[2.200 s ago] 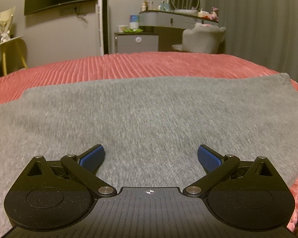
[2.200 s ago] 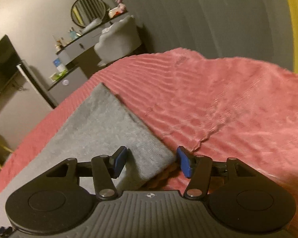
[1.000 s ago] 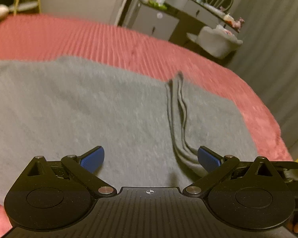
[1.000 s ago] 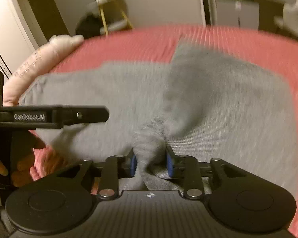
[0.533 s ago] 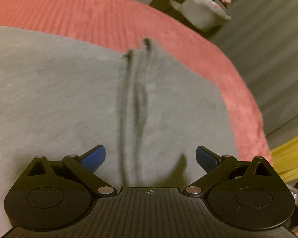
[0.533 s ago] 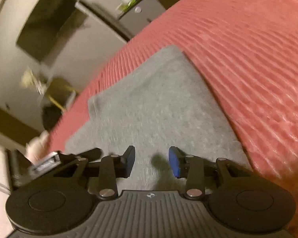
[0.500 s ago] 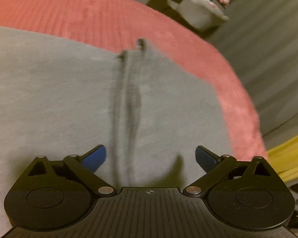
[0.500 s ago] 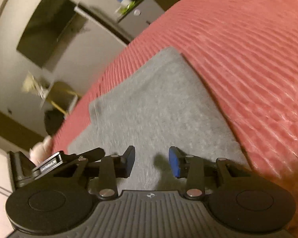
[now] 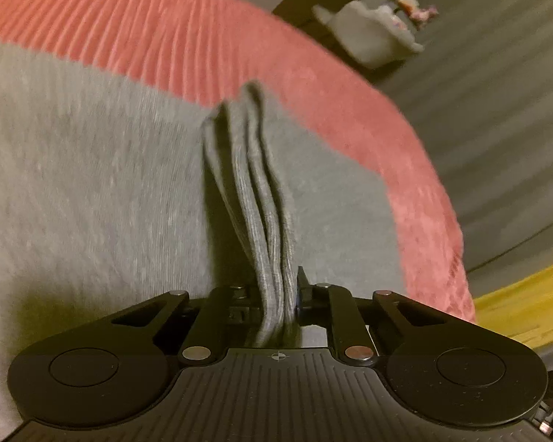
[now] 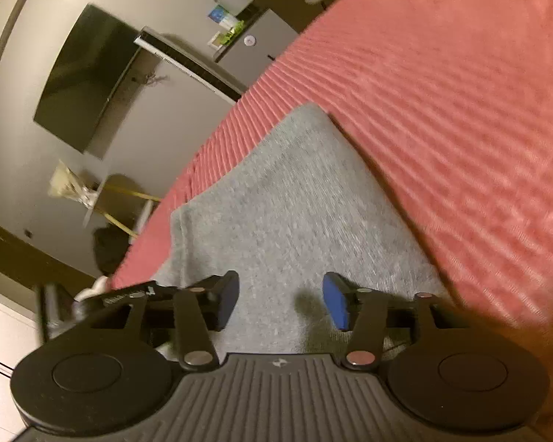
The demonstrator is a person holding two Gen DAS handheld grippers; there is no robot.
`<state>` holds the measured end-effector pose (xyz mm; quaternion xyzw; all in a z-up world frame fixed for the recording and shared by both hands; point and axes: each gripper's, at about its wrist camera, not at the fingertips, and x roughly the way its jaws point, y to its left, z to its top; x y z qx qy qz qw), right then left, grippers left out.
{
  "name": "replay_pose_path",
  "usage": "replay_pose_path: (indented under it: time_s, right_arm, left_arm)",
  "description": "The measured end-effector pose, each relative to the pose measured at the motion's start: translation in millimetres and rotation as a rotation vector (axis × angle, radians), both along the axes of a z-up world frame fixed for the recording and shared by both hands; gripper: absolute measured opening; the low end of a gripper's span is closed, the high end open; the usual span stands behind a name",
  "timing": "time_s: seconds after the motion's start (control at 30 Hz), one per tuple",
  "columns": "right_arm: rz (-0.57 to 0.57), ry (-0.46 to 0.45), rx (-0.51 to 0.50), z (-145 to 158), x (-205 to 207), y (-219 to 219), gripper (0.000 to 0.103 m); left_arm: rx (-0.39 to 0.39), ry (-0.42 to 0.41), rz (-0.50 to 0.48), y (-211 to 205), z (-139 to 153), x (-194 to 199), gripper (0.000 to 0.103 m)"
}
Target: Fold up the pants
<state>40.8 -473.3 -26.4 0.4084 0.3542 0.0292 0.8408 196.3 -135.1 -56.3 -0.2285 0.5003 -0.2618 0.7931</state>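
Observation:
Grey knit pants (image 9: 92,184) lie folded across a red ribbed bedspread (image 9: 166,37). In the left wrist view my left gripper (image 9: 276,302) is shut on a stack of several folded pant edges (image 9: 261,191) that runs away from the jaws as a raised ridge. In the right wrist view the same pants (image 10: 295,202) lie flat under my right gripper (image 10: 280,302). Its jaws are opening, its blue pads (image 10: 333,300) stand apart, and nothing is pinched between them. Part of the left gripper (image 10: 129,294) shows at the left edge there.
The bedspread (image 10: 461,110) extends to the right of the pants, and its edge (image 9: 435,221) drops off toward grey curtains. A wall-mounted screen (image 10: 84,77), a cabinet (image 10: 254,48) and a small stool (image 10: 110,199) stand beyond the bed. A pale chair (image 9: 368,37) is behind.
My left gripper has closed from wide open onto the folded pant edges. My right gripper let go of the bunched fabric, rolled and swung over the flat pants, and its jaws have widened.

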Motion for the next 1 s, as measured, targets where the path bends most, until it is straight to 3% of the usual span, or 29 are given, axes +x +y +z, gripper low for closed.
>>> replay_pose_path:
  time_s: [0.07,0.17,0.3,0.37,0.43,0.5,0.57,0.63,0.8,0.83,0.87,0.9,1.0]
  right_arm:
    - [0.009,-0.012,-0.03,7.7,-3.1,4.9,0.062]
    - [0.034,-0.017,-0.036,14.4,-10.3,13.2,0.062]
    - [0.064,-0.01,-0.044,21.2,-9.8,26.1,0.062]
    - [0.086,-0.008,-0.032,23.4,-7.6,36.2,0.063]
    - [0.117,0.0,-0.029,23.9,-1.1,49.7,0.066]
    - [0.146,0.014,-0.048,23.6,4.2,62.7,0.067]
    - [0.175,0.022,-0.064,21.0,7.6,73.4,0.067]
    - [0.18,0.037,-0.097,19.2,10.0,79.5,0.067]
    - [0.154,0.054,-0.076,16.0,10.1,72.9,0.067]
    - [0.147,0.058,-0.065,14.7,12.2,75.2,0.066]
    - [0.142,0.062,-0.057,13.5,12.4,74.0,0.066]
    - [0.137,0.064,-0.054,12.3,12.8,74.0,0.066]
    - [0.13,0.067,-0.06,11.3,14.3,73.6,0.064]
  left_arm:
    - [0.002,-0.047,-0.001,12.5,17.0,-5.3,0.015]
    - [0.034,-0.117,-0.01,35.8,41.5,-13.2,0.015]
    - [0.164,-0.138,0.044,80.6,38.5,-24.5,0.017]
    - [0.277,-0.108,0.088,93.8,23.1,-27.5,0.035]
    - [0.339,-0.096,0.112,106.6,3.5,-35.1,0.042]
    - [0.244,-0.103,0.143,119.3,-1.0,-41.3,0.048]
    - [0.154,-0.073,0.17,126.0,2.6,-34.0,0.07]
    - [0.093,-0.089,0.205,127.1,7.9,-24.8,0.074]
    - [0.103,-0.074,0.213,111.6,5.4,18.4,0.069]
    - [0.088,-0.08,0.21,107.6,5.6,25.4,0.055]
    - [0.1,-0.086,0.215,103.8,4.9,30.0,0.032]
    - [0.138,-0.103,0.219,100.0,7.7,34.7,0.016]
    - [0.119,-0.251,0.164,94.9,25.8,30.1,0.016]
